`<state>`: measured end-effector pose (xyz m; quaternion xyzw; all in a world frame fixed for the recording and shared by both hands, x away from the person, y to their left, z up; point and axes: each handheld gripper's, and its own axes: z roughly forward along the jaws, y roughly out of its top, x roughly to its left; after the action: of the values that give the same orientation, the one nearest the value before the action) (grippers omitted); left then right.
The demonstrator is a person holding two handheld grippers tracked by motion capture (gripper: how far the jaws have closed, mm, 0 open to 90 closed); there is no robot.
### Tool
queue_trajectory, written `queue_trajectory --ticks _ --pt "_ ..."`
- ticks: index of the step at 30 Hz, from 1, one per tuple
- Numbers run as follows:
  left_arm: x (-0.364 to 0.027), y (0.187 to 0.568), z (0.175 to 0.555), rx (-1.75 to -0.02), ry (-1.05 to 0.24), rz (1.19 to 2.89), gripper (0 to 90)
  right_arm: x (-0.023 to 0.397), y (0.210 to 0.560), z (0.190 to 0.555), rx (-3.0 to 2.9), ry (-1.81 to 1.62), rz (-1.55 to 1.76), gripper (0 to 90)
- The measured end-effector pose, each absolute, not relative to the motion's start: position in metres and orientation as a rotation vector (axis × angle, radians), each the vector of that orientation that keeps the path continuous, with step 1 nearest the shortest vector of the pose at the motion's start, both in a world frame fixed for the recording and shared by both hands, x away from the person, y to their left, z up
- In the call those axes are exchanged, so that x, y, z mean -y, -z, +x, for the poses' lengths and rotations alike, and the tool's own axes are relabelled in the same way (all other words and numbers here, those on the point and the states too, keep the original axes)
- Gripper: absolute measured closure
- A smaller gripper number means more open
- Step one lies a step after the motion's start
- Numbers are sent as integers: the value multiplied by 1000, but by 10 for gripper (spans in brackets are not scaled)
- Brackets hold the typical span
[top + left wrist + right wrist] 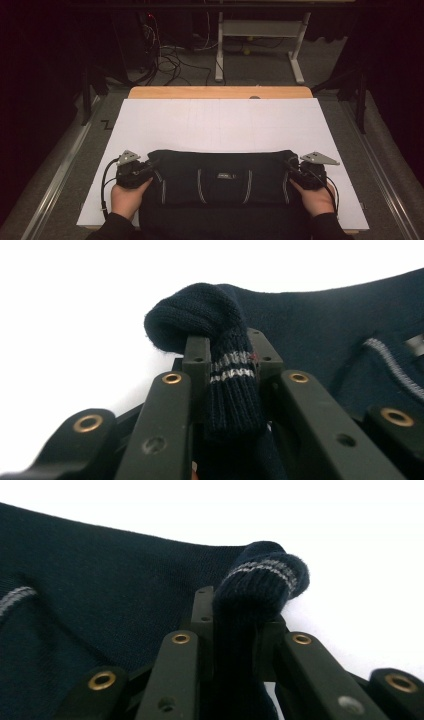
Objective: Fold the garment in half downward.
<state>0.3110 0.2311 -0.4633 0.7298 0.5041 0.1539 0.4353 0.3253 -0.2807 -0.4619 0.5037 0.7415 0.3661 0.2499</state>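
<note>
Overhead, a white sheet (220, 125) covers most of the wooden table (220, 92). On its near half lies a dark navy knitted garment (222, 182), folded flat, with pale stripes running across it. At the garment's left end, the left gripper (148, 168) has its jaws clamped on a ribbed, striped cuff (232, 385). At the right end, the right gripper (294, 170) likewise pinches a second striped cuff (260, 587) between closed jaws.
</note>
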Motion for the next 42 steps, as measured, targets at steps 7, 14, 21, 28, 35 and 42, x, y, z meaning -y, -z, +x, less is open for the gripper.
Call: queue_trajectory --ticks 7,14,21,28,35,42 --pt "-232 462 314 -1259 -397 1811 724 283 459 322 -1999 -1029 1336 776" --pt "-232 461 316 -1258 -405 1814 730 283 459 321 -1992 -1030 1314 780" --pt "-234 458 325 -1260 -438 1823 737 282 456 325 -1977 -1028 1296 783" --pt "-236 443 333 -1242 -481 1823 738 279 444 334 -1965 -1063 1284 783" --pt "-242 431 354 -1284 -527 1806 738 274 433 352 -1961 -1043 1260 782" --pt "-242 428 377 -1329 -516 1819 738 264 427 375 -1970 -1000 1238 782"
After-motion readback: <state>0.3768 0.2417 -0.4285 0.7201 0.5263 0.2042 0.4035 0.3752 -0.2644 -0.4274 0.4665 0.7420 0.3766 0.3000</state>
